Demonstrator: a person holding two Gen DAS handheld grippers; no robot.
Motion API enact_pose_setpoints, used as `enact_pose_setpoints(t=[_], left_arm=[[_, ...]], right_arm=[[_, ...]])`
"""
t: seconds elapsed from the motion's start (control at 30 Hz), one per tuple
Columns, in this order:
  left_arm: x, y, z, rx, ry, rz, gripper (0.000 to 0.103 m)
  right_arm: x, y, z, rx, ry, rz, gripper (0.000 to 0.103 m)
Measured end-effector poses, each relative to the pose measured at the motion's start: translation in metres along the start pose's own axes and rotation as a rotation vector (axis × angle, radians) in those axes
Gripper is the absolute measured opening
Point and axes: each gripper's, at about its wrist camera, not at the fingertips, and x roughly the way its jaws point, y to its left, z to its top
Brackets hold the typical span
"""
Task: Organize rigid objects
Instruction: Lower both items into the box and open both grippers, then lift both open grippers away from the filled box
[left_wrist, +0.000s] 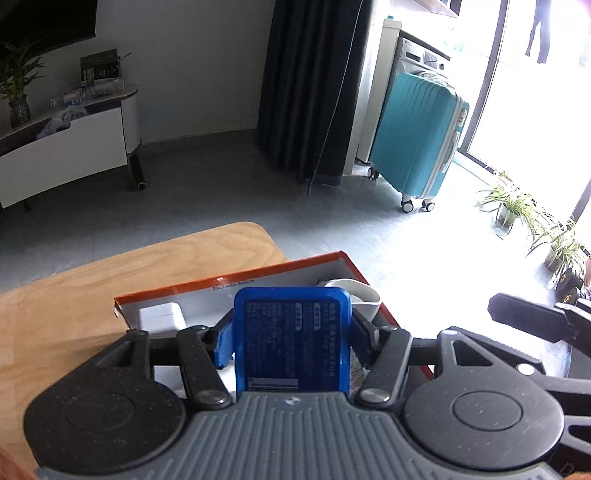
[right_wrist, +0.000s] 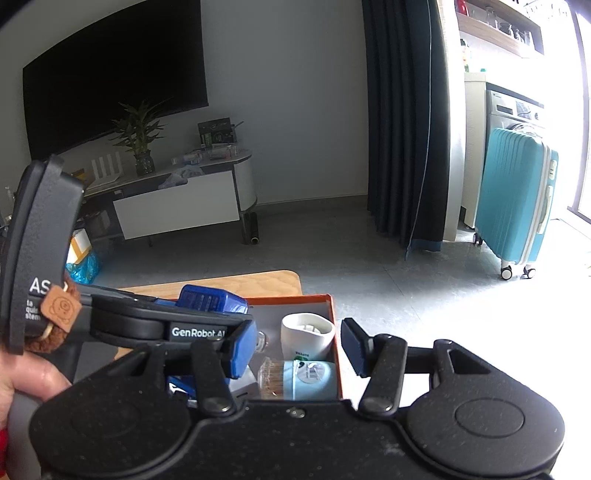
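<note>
My left gripper (left_wrist: 291, 338) is shut on a flat blue case (left_wrist: 293, 336) with printed text, held above an orange-rimmed open box (left_wrist: 229, 282) on the wooden table (left_wrist: 110, 280). In the box lie a white adapter (left_wrist: 160, 315) and a white cup (left_wrist: 360, 295). In the right wrist view the left gripper (right_wrist: 207, 317) holds the blue case (right_wrist: 212, 301) over the box (right_wrist: 330, 306). My right gripper (right_wrist: 299, 350) is open and empty over the box's near right part, above the white cup (right_wrist: 306, 334) and a pale blue container (right_wrist: 310, 380).
A teal suitcase (left_wrist: 421, 136) stands on the grey floor by a dark curtain (left_wrist: 310, 85). A white TV cabinet (right_wrist: 177, 206) with a plant is at the far wall. Potted plants (left_wrist: 513, 206) line the bright window on the right.
</note>
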Motion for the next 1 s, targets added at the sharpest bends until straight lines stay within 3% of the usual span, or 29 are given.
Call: enact_pose_setpoints(t=[0.07, 0.13, 0.17, 0.3, 0.4, 0.53, 0.77, 1.0], left_arm=[[0.002, -0.002, -0.002, -0.001, 0.008, -0.018, 0.063], [0.001, -0.006, -0.003, 0.008, 0.016, 0.002, 0.083], [-0.001, -0.008, -0.004, 0.013, 0.011, 0.015, 0.087], [-0.018, -0.012, -0.005, 0.016, -0.014, 0.049, 0.091], [-0.032, -0.014, -0.009, 0.001, -0.015, 0.123, 0.103], [-0.056, -0.018, -0.02, -0.032, -0.028, 0.182, 0.103], [-0.08, -0.027, -0.047, -0.079, 0.016, 0.27, 0.103], [-0.091, -0.023, -0.077, -0.163, 0.067, 0.307, 0.103]], right_arm=[[-0.005, -0.002, -0.001, 0.006, 0.002, -0.015, 0.063], [-0.009, -0.006, -0.003, 0.016, 0.005, -0.03, 0.063], [-0.011, -0.007, -0.003, 0.014, 0.005, -0.04, 0.063], [-0.023, -0.011, -0.005, 0.022, 0.0, -0.027, 0.064], [-0.032, -0.012, -0.007, 0.029, -0.008, -0.006, 0.068], [-0.046, -0.016, -0.013, 0.042, -0.011, 0.002, 0.071], [-0.071, -0.017, -0.03, 0.033, 0.025, 0.025, 0.077], [-0.08, -0.012, -0.046, 0.02, 0.068, 0.037, 0.077]])
